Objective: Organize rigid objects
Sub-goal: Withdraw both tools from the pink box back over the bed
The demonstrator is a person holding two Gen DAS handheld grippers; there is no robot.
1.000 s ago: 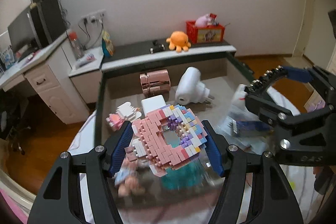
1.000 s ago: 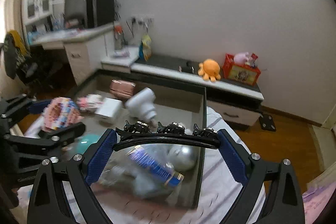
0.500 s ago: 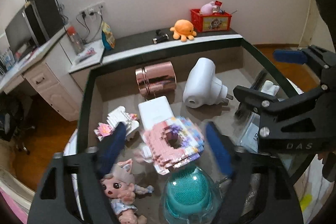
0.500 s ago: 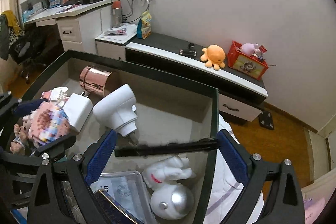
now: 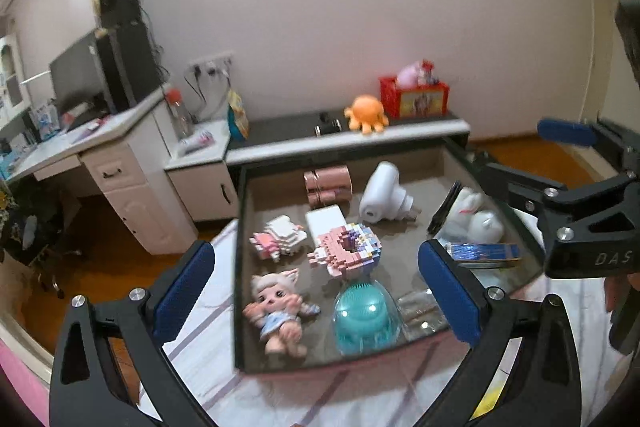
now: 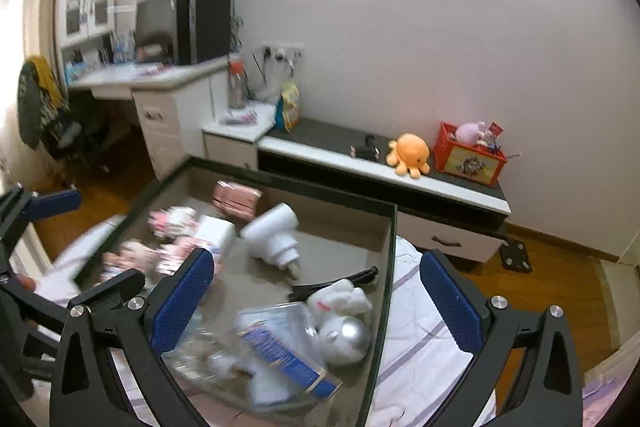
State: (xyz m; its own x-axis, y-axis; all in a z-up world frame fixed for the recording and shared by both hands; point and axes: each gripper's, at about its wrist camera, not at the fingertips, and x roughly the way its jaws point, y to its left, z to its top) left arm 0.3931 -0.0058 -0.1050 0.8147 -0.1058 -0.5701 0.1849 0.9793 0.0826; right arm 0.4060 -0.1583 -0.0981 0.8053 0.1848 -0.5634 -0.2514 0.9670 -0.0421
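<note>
Both grippers hang empty, jaws spread wide, above the dark-rimmed rectangular tray (image 5: 239, 267).
The left gripper (image 5: 316, 291) has just been opening; the knobbly pink-and-pastel brick-built ring (image 5: 349, 247) lies mid-tray, behind the glossy teal dome (image 5: 365, 315); the right gripper (image 6: 316, 295) holds nothing.

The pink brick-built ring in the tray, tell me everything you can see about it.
The pink brick ring is a donut shape built from small stud bricks, mostly pink, with white, lilac and pale blue bricks along its far side and a hole in the middle. It lies tilted on the floor of the tray, free of any grip. It sits against the white box behind it, and the teal domed item is just in front; whether they touch is unclear. In the right wrist view it is only a blur.
</note>
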